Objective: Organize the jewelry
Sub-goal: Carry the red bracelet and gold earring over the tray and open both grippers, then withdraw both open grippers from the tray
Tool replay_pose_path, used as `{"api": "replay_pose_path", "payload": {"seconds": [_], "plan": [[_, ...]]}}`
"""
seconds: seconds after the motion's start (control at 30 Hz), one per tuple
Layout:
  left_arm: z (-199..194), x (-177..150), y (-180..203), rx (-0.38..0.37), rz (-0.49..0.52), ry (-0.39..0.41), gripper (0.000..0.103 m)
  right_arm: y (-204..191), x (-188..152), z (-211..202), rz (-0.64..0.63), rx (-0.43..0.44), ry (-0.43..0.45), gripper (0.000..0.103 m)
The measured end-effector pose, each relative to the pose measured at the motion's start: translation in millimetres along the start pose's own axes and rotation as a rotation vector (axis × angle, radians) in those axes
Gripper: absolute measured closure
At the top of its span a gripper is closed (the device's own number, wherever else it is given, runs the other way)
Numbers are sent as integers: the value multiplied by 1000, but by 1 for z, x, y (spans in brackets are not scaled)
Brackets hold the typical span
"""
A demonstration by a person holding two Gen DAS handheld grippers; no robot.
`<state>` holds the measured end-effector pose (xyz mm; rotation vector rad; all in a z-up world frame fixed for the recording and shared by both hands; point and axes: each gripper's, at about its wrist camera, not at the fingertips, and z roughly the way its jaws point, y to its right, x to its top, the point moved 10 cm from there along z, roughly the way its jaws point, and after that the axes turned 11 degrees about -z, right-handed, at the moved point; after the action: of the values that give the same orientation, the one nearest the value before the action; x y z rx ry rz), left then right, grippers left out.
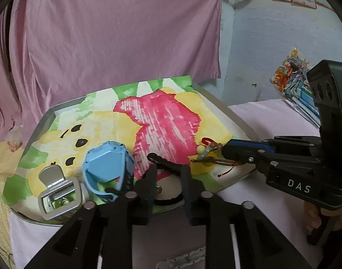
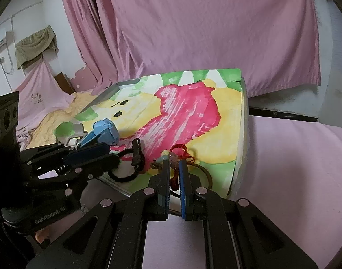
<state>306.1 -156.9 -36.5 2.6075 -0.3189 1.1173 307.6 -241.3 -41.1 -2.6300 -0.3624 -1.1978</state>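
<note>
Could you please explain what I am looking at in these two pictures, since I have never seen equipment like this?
A person holds a black two-fingered tool in each hand, with a fisheye camera on each looking along the fingers. One picture is from the left hand-held gripper, the other from the right hand-held gripper; each also shows the other from the side. Both reach over a metal tray lined with a cartoon-bear cloth. On it lie a blue watch, a silver clasp, a black hair tie and a red-corded bead charm. The right one is closed on the charm's cord; the left is open, holding nothing.
</note>
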Motion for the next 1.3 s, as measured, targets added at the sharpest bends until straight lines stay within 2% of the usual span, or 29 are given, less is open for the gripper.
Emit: {"api": "replay_pose_path", "payload": {"seconds": [0.23,0.3,0.33,0.47,0.53,0.57,0.6,0.63,0.67,0.7,0.8,1.2,1.3], "plan": [[-8,4,-3,7,-19,37,68,9,4,-15,31,-32,67,95],[-13,8,-5,12,-28,64,50,10,4,-19,35,-37,86,92],[-17,10,-6,12,-36,83,47,11,5,-22,36,-43,96,89],[-33,18,-10,38,-49,154,37,13,8,-32,39,-68,138,68],[-40,20,-13,57,-62,181,24,14,9,-39,40,-86,168,60],[-44,20,-15,71,-68,196,13,15,10,-41,39,-90,176,54],[-49,20,-18,89,-73,218,7,16,10,-45,38,-99,187,45],[-54,20,-19,97,-75,237,5,16,11,-48,37,-116,202,39],[-60,19,-20,105,-76,261,2,17,11,-52,36,-129,214,27],[-65,19,-22,114,-78,276,1,17,12,-55,34,-138,225,20],[-80,14,-28,136,-85,311,1,18,13,-66,28,-157,260,11],[-126,-7,-52,180,-151,389,1,-22,3,-123,-56,-195,427,7],[-138,-14,-58,188,-162,403,1,-31,-2,-132,-62,-201,442,7]]}}
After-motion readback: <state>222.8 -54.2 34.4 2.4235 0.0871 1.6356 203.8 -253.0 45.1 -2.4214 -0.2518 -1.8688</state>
